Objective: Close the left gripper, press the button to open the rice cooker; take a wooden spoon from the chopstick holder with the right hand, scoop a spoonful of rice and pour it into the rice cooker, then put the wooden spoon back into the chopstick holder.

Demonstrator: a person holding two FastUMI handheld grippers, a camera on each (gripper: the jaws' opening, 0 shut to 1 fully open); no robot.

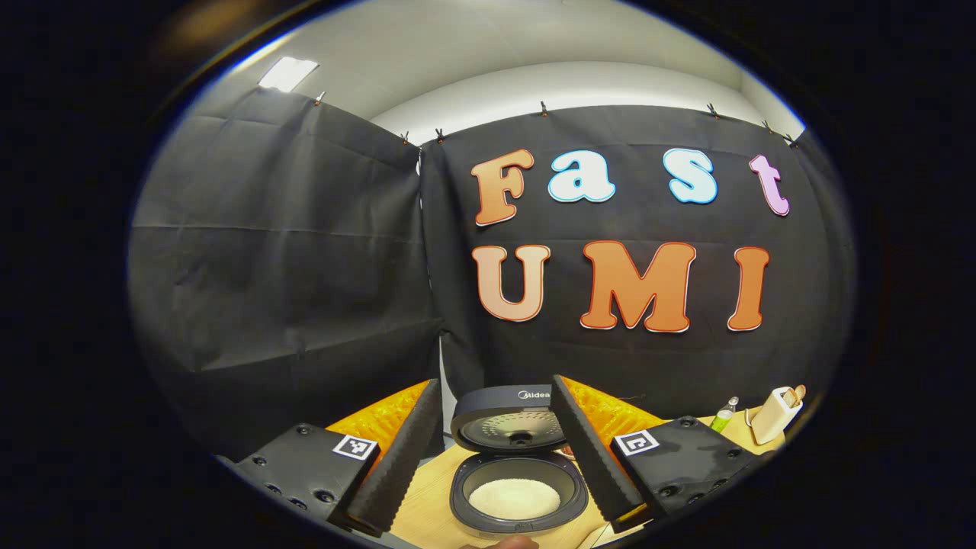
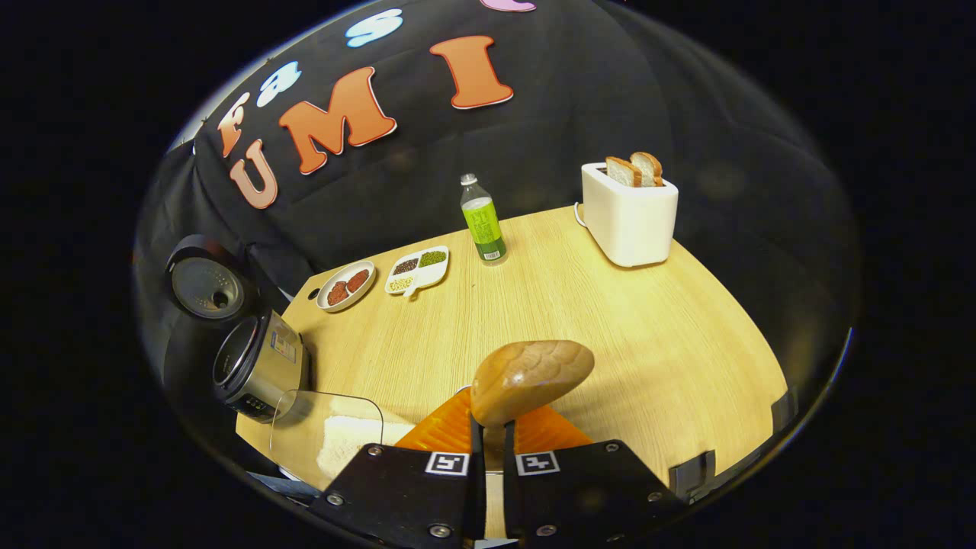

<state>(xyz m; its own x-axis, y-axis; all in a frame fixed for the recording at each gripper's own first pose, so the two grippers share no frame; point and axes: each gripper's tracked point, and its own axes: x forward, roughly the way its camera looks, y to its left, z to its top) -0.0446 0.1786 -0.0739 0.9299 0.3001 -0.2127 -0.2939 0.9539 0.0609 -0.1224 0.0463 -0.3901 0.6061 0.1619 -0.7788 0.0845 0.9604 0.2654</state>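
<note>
Clamping the wooden spoon (image 2: pixel 531 379) just ahead of its fingers, my right gripper (image 2: pixel 488 450) hovers above the table (image 2: pixel 610 320), while my left gripper (image 1: pixel 496 450) gapes over the open rice cooker (image 1: pixel 518 473).

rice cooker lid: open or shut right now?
Open. In the left gripper view the rice cooker has its lid tipped up and back, inner face showing, with white rice visible in the pot.

rice cooker (image 1: pixel 518 476) lid up, pot mouth unobstructed
</note>
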